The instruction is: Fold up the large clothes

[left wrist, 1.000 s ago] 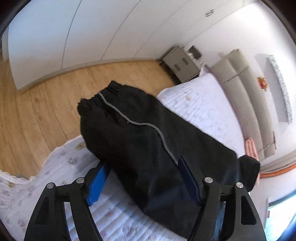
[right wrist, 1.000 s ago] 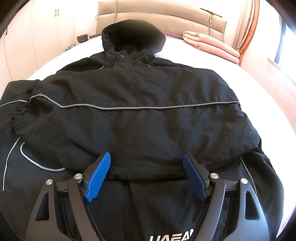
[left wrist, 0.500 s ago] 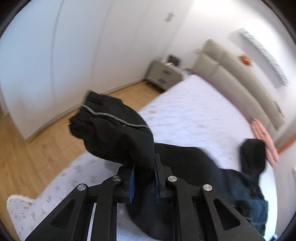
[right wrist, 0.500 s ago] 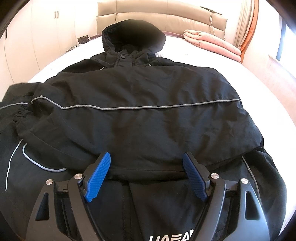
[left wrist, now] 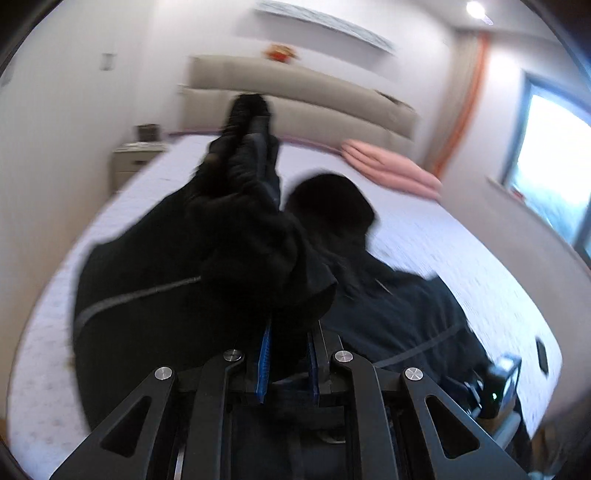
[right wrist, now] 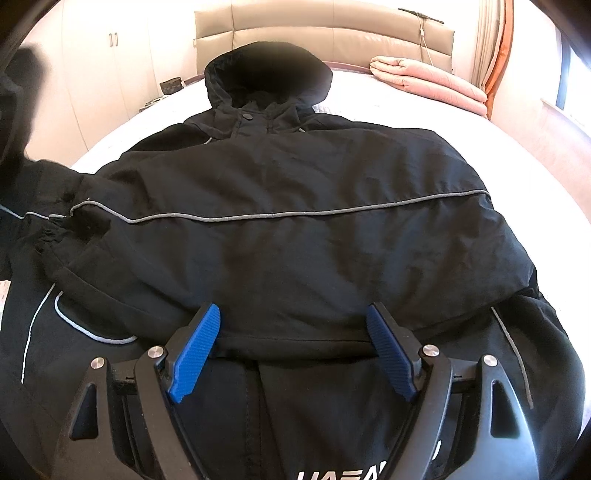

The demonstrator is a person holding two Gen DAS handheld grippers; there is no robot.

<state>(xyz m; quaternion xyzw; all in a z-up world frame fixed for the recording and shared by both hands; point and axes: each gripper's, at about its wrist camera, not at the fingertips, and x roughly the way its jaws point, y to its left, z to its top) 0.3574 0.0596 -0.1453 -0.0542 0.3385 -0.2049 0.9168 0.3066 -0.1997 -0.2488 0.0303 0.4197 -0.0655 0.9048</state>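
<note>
A black hooded jacket (right wrist: 295, 192) with grey piping lies spread on the white bed (right wrist: 524, 155), hood toward the headboard, one sleeve folded across its body. My left gripper (left wrist: 288, 343) is shut on the other black sleeve (left wrist: 240, 221) and holds it raised over the jacket (left wrist: 399, 306); the cuff points at the headboard. The view is blurred. My right gripper (right wrist: 293, 349) is open and empty, low over the jacket's lower front near the hem, with the fabric between and beneath its blue pads (right wrist: 195, 347).
A folded pink blanket (right wrist: 428, 85) lies at the bed's far right by the beige headboard (right wrist: 325, 33). A nightstand (left wrist: 136, 158) stands at the left of the bed. White wardrobes (right wrist: 96, 74) line the left wall. A window (left wrist: 554, 147) is at the right.
My left gripper closed on the sleeve, lifted it off the bed edge and swung it over the jacket toward the headboard. My right gripper has stayed still and open.
</note>
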